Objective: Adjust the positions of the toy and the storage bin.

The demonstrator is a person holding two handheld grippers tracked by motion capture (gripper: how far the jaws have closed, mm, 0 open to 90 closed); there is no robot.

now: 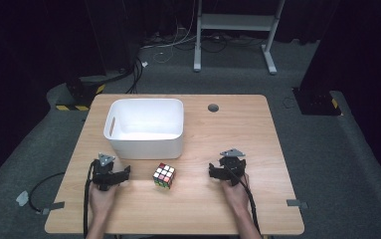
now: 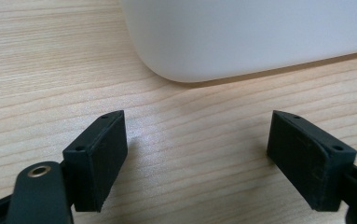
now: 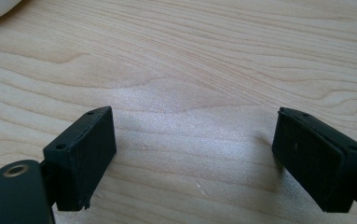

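You will find no legible text, label, brand or number in any view. The only sign-like marking you can note is yellow-and-black hazard striping (image 1: 73, 107) on a floor base beyond the table's far-left corner.

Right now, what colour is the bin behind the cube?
White, plain, no pattern. The bin shows best in the high view, beyond the puzzle cube.

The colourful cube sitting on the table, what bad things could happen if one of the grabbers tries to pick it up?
The cube stands free on the smooth table, so one jaw touching first could push or spin it away. It also sits just in front of the white bin, so a shove forward might knock it against the bin's wall. Both the left gripper and right gripper are open with only wood between the jaws, so either must be aimed well.
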